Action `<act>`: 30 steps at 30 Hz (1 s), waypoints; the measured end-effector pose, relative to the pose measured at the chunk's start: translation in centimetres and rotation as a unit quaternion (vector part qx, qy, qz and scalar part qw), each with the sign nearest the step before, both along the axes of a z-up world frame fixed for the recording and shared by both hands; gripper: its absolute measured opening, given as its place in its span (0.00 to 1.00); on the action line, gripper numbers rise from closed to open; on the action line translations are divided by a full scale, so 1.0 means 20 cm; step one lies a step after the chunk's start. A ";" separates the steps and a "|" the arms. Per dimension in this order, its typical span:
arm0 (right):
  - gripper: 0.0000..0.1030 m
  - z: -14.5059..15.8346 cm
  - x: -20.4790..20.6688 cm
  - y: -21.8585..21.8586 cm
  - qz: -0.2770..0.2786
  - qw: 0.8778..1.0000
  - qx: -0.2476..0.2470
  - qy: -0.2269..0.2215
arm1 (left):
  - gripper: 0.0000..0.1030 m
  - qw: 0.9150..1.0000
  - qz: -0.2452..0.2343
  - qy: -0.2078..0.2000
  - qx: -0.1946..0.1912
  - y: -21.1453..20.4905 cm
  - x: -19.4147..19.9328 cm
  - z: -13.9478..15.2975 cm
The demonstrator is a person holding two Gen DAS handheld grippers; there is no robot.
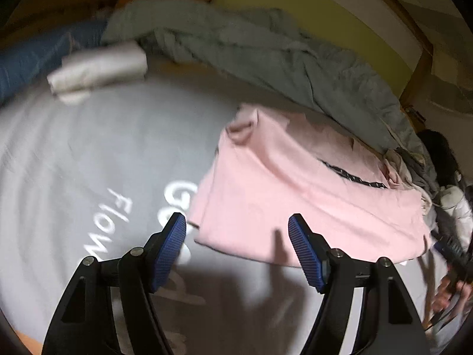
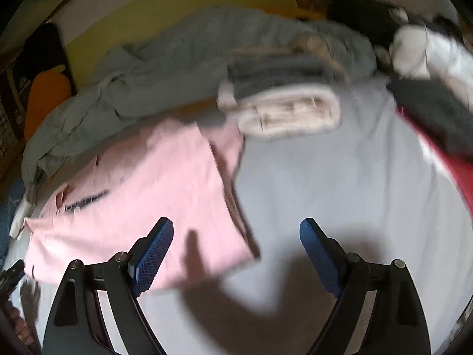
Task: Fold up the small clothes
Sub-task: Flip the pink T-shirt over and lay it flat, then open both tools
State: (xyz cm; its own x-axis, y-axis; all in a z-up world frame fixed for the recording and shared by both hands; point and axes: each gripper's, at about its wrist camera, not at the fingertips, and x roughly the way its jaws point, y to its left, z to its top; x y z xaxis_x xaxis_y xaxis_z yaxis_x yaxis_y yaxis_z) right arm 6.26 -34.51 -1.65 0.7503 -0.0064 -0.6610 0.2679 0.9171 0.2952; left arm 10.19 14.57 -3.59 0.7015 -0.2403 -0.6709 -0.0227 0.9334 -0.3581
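Both your grippers stand wide with nothing between the blue pads: the left gripper (image 1: 237, 222) hangs above the near edge of the pink shirt (image 1: 295, 195), and the right gripper (image 2: 236, 227) sits over that shirt's near right corner. The shirt lies flat on the grey sheet (image 1: 97, 148), already doubled over by the look of it, with the green-grey blanket (image 1: 266, 47) bunched just behind it. The fold in hand looks freshly laid, so check that the edges line up before you go on. For the next fold, I would take the near edge at two points well apart, pinch both layers together, and lift evenly so the cloth does not skew. Keep clear of the folded white stack (image 2: 289, 112) just beyond the shirt's far right corner.
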 end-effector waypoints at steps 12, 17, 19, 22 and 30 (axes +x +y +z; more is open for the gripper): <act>0.05 0.04 -0.19 -0.01 0.006 0.999 0.039 -0.018 | 0.07 1.000 0.027 -0.014 0.008 -0.02 -0.21 0.08; 0.06 -0.07 -0.49 0.06 -0.014 1.000 -0.011 0.016 | 0.08 0.998 0.037 0.037 0.029 0.01 -0.46 -0.01; 0.06 -0.13 -0.48 0.09 -0.012 0.998 -0.039 0.045 | 0.10 0.997 0.036 0.039 0.055 -0.01 -0.49 -0.06; 0.07 -0.10 -0.47 0.12 0.006 0.996 -0.077 0.055 | 0.15 0.996 0.036 0.030 0.076 -0.02 -0.51 -0.04; 0.39 0.17 -0.59 0.31 -0.038 0.978 -0.200 -0.037 | 0.25 0.984 0.003 -0.094 0.150 -0.17 -0.62 0.24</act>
